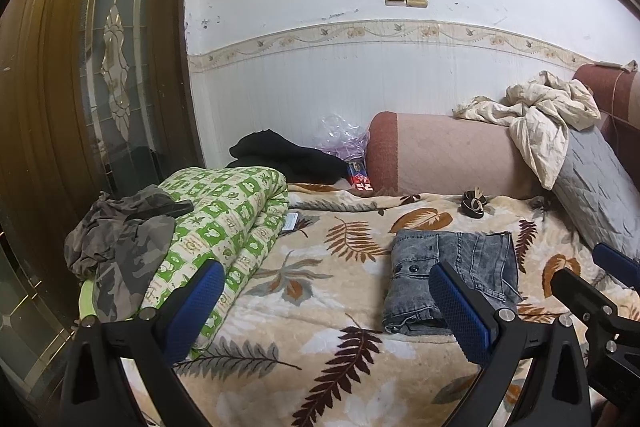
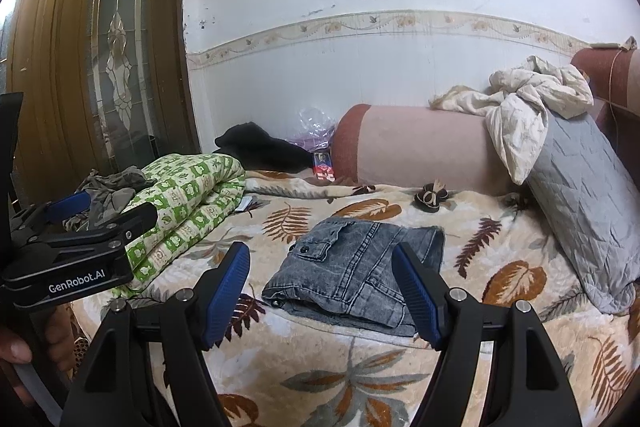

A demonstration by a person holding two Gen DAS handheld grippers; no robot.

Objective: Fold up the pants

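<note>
Grey denim pants lie folded on the bed.
Both hand-held grippers, left and right, hover released, apparently finished.

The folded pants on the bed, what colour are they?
The folded pants are washed grey denim with dark buttons; the right wrist view shows them best.

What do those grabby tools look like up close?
Each tool, left and right, has two black fingers shaped like hollow triangles, joined with silver bolts. The fingertips wear bright blue pads with a bumpy, ribbed texture. The left tool's black body has white letters reading GenRobot.AI. No cables show.
</note>
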